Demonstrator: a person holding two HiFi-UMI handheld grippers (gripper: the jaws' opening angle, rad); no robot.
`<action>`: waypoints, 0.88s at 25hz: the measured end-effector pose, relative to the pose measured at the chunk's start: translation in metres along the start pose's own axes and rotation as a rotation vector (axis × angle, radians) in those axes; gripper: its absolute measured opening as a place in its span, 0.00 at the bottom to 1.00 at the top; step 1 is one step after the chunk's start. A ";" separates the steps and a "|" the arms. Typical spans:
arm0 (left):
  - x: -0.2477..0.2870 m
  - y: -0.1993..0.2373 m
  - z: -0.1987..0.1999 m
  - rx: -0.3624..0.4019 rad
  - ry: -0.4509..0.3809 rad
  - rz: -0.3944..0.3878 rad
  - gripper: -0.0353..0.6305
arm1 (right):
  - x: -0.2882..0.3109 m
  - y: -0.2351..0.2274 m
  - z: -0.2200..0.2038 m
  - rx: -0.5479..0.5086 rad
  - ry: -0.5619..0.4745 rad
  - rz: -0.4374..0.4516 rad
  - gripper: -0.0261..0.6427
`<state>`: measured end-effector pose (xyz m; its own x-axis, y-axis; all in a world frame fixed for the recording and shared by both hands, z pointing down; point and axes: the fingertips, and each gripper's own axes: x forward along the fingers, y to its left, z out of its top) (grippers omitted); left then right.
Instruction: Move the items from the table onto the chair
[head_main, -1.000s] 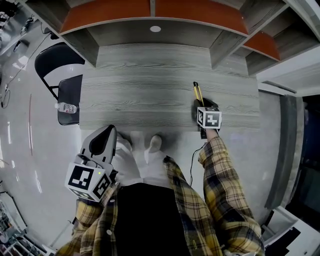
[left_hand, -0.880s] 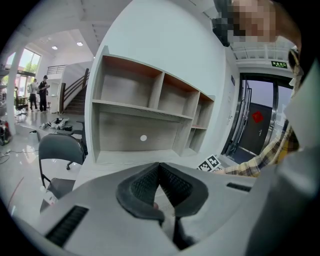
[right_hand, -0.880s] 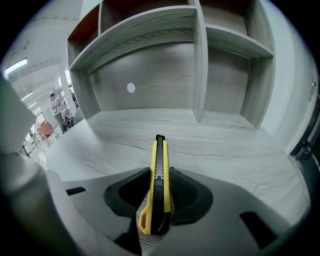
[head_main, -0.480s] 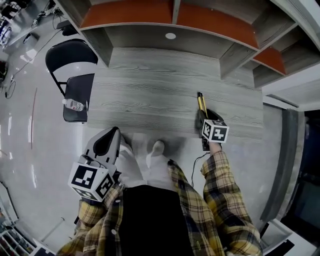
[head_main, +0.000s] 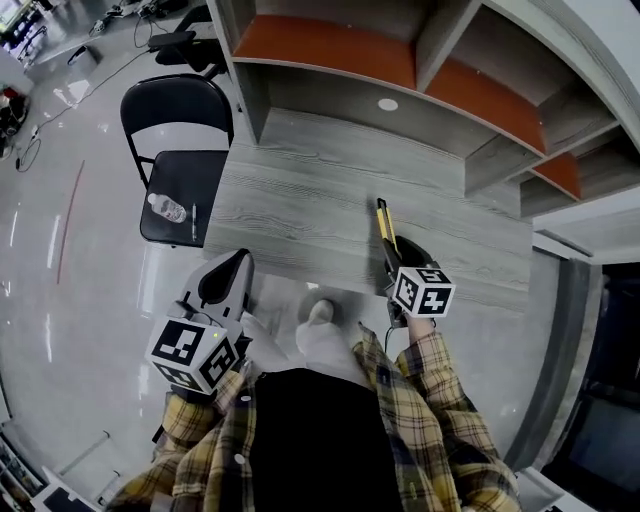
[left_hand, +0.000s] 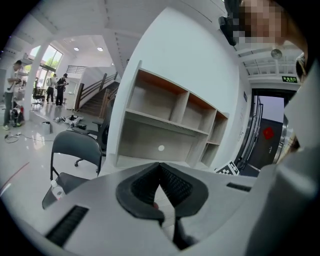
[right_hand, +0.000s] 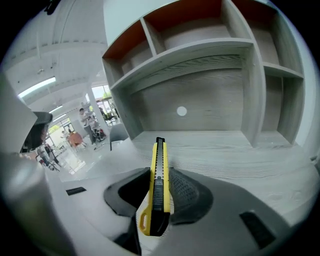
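Black folding chair (head_main: 190, 170): standing at the table's left end, well apart from both grippers; showing more fully in the head view than a second ago, as the person is turning towards it

Clear plastic bottle (head_main: 168, 208): lying on its side on the chair seat, with a thin dark stick just beside it, too small to name; part of the job is looking done already

Left gripper (head_main: 238, 262): hanging off the table's front edge by the person's left side; its jaws are pressing together on nothing

Grey wood-grain table (head_main: 300, 200): showing nothing on its top except the knife over its right front part

Yellow utility knife (right_hand: 159, 165): being held near its butt end, nose pointing out over the tabletop towards the shelves; seemingly riding just clear of the surface

Right gripper (head_main: 393, 252): its jaws are clamping the knife's flanks, and the hold is staying unchanged while the view swings

Meaning: the grasp is looking finished and the carry is starting; the knife is probably the last item, needing a long leftward sweep across the table to the chair seat
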<state>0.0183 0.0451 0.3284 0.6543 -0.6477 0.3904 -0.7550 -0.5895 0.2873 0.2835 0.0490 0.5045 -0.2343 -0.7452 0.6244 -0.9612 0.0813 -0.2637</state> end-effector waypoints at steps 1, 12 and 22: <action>-0.003 0.011 0.002 -0.007 -0.006 0.006 0.06 | 0.005 0.019 0.004 -0.009 0.000 0.026 0.23; -0.083 0.184 0.009 -0.119 -0.028 0.166 0.06 | 0.101 0.268 0.007 -0.201 0.123 0.323 0.23; -0.158 0.319 -0.046 -0.253 0.016 0.279 0.06 | 0.191 0.477 -0.021 -0.253 0.204 0.545 0.23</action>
<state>-0.3282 -0.0185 0.3992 0.4223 -0.7578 0.4973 -0.8926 -0.2521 0.3739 -0.2223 -0.0406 0.5129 -0.6989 -0.4134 0.5836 -0.6949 0.5856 -0.4173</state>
